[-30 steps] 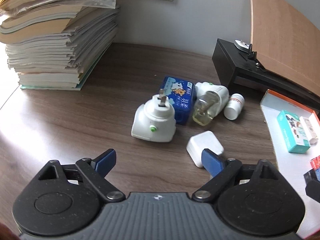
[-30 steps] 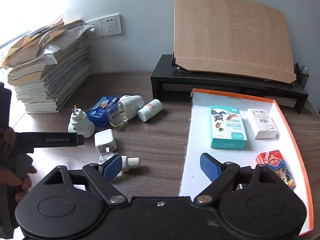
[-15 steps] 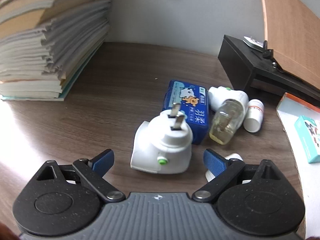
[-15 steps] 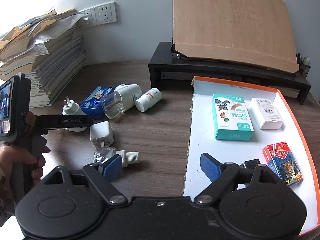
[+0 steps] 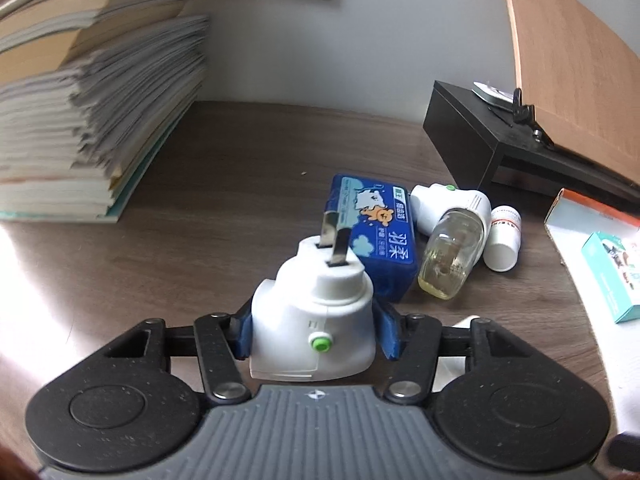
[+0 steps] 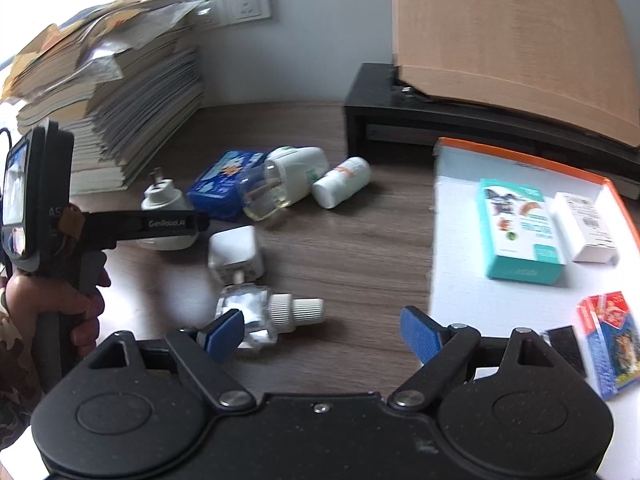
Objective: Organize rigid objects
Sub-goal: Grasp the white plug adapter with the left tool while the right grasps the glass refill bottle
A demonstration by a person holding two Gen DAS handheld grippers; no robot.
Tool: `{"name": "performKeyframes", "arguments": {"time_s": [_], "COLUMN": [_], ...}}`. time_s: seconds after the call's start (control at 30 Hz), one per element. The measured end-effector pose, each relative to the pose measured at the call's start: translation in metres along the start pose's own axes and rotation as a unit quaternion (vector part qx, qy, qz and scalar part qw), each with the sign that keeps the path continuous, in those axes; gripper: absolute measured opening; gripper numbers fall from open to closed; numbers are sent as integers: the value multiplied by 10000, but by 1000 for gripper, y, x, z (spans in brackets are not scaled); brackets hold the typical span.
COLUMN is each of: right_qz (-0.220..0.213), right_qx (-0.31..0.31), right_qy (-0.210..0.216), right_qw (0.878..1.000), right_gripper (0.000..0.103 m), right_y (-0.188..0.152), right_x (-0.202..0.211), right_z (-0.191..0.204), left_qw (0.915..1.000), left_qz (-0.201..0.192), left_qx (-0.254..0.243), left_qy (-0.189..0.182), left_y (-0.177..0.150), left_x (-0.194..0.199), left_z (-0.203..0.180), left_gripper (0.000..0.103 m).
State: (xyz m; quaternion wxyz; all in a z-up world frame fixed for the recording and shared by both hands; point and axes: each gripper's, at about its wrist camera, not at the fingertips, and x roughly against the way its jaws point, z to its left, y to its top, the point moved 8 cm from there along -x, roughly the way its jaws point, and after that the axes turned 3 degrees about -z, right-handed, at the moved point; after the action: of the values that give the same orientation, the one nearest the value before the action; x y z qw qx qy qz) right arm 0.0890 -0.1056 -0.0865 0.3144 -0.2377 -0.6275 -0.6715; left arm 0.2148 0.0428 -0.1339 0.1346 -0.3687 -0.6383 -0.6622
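Note:
A white plug-in heater (image 5: 316,304) with two metal prongs stands on the wooden table, and my left gripper (image 5: 314,336) has its jaws closing on it, blue pads against both sides. Seen from the right wrist, the left gripper (image 6: 176,224) hides part of that heater (image 6: 164,200). My right gripper (image 6: 320,332) hangs open over the table with nothing between its fingers. A small clear bottle (image 6: 272,312) lies by its left finger. Behind sit a white charger cube (image 6: 234,250), a blue box (image 5: 376,232), a repellent bottle (image 5: 448,248) and a white pill bottle (image 5: 502,240).
A white tray with an orange rim (image 6: 460,240) at the right holds a teal box (image 6: 516,232), a white box (image 6: 584,228) and a card pack (image 6: 608,336). A tall paper stack (image 5: 80,120) stands left. A black stand (image 6: 440,120) carries a wooden board (image 6: 500,32). A hand (image 6: 60,300) holds the left gripper.
My left gripper moved forward and down over the white plug-in heater and its jaws closed in on its sides. My right gripper sank slightly toward the table and stayed open.

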Motion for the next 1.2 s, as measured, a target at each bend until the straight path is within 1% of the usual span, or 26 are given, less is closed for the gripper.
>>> {"name": "performKeyframes", "arguments": {"time_s": [0.1, 0.17, 0.27, 0.37, 0.53, 0.6, 0.67, 0.7, 0.9, 1.1, 1.2], "right_qz": [7, 45, 103, 135, 214, 219, 205, 192, 94, -177, -319], "right_qx": [221, 320, 307, 428, 494, 497, 497, 492, 583, 664, 591], "right_qy": [180, 182, 267, 95, 44, 86, 122, 143, 195, 183, 155], "right_qw": [9996, 9993, 9991, 9989, 9985, 9985, 9985, 9985, 9981, 9975, 9976], "right_gripper": [100, 100, 100, 101, 101, 101, 99, 93, 92, 92, 92], "right_y": [-3, -4, -4, -4, -7, -10, -12, -12, -13, -6, 1], "right_x": [-9, -18, -29, -39, -52, -54, -57, -57, -54, -31, -16], "right_z": [15, 22, 27, 28, 29, 30, 31, 32, 35, 34, 27], "left_qw": [10000, 10000, 9999, 9997, 9991, 9990, 9990, 9990, 9988, 9983, 9979], "left_qz": [-50, -29, -66, -95, -156, -171, -190, -193, -208, -286, -325], "left_qx": [47, 71, 154, 237, 389, 415, 395, 390, 427, 471, 484], "left_qy": [12, 13, 20, 5, -51, -88, -98, -110, -152, -209, -282], "left_y": [-3, -6, -11, -15, -16, -16, -17, -17, -20, -18, -14], "left_x": [11, 15, 21, 26, 38, 43, 48, 51, 62, 77, 85], "left_z": [5, 7, 12, 15, 18, 17, 15, 14, 9, -1, -11], "left_gripper": [51, 51, 51, 51, 51, 51, 51, 51, 51, 51, 51]}}
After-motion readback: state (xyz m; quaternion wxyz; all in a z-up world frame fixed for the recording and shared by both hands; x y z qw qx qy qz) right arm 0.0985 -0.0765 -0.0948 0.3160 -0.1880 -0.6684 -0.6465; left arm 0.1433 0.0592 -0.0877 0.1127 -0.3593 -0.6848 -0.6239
